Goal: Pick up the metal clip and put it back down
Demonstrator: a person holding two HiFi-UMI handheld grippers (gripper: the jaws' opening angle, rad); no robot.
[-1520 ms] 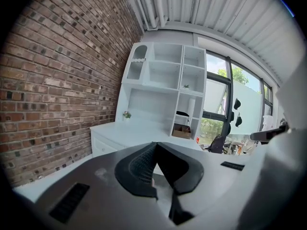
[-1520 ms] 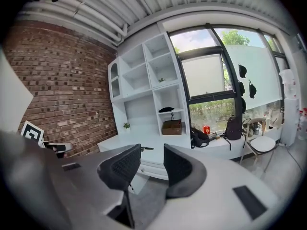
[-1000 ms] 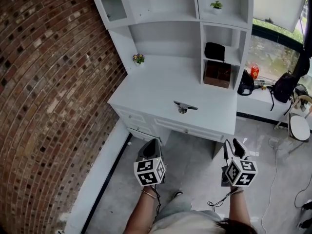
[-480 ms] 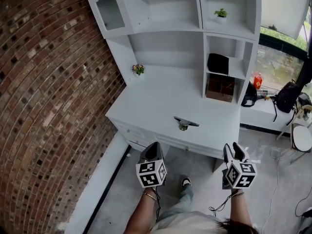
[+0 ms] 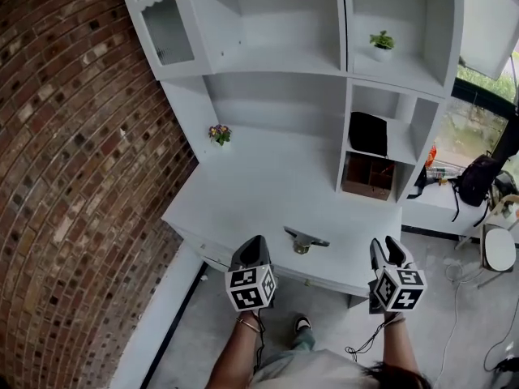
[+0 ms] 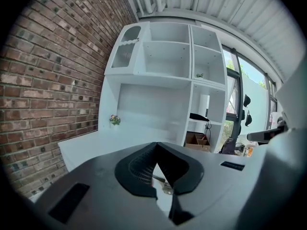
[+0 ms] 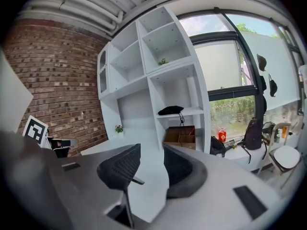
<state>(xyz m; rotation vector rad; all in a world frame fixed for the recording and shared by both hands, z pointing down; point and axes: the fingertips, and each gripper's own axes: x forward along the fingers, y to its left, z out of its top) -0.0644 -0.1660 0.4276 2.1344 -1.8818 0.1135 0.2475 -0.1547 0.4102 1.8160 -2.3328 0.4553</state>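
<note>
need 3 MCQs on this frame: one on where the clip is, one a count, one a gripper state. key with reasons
1. Where does the metal clip lie?
A) on the desk top, near its front edge
B) on a shelf
C) on the floor

2. How many small potted plants stand on the desk unit?
A) one
B) two
C) four

3. The jaws of the right hand-held gripper are:
A) shut on the clip
B) shut, empty
C) apart, empty

Key:
1 A, the head view shows it on the white top by the front edge.
2 B, a flowering plant at the desk's back left and a green plant on an upper right shelf.
3 C, its own view shows a gap with only desk behind.
</note>
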